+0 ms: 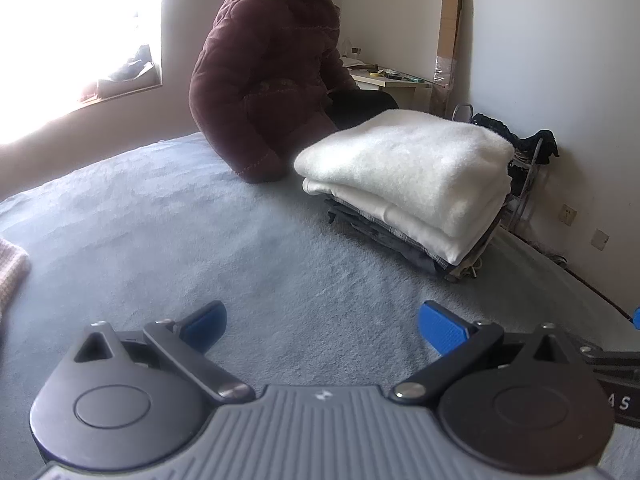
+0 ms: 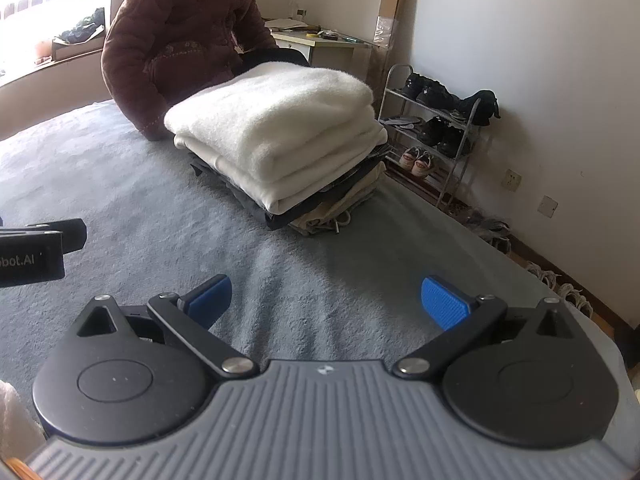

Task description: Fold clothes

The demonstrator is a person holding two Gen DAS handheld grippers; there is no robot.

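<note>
Bedroom setup, with a grey-blue fuzzy bedspread (image 2: 120, 168) as the work surface and plain white walls behind. Both grippers hover low over bare blanket with their blue pads spread wide, nothing between them: left gripper (image 1: 322, 326) and right gripper (image 2: 326, 300).

Key thing for whatever comes next: the pile of folded clothes (image 2: 276, 132) sits ahead of the right fingers, a bit left of their centre line, and ahead and off to the right of the left fingers. So it lies roughly between the two lines of reach, and I'd say the right one is nearer. Its long axis runs diagonally, near-right corner toward far-left. On top is a thick white fleecy piece (image 1: 404, 164), with darker and beige things squashed under it.

That pile looks already done, so my guess is the next garment has to come from elsewhere. A pinkish knit thing (image 1: 12, 272) pokes in at the far left edge of the left view, well left of those fingers. Can't tell what it is, though.

Stuff around: a person in a maroon padded coat (image 1: 264, 76) sits on the bed just behind the pile, close to or touching it. A wire shoe rack (image 2: 436, 128) stands off to the right by the wall. Nothing blocks the stretch of blanket between fingers and pile.
</note>
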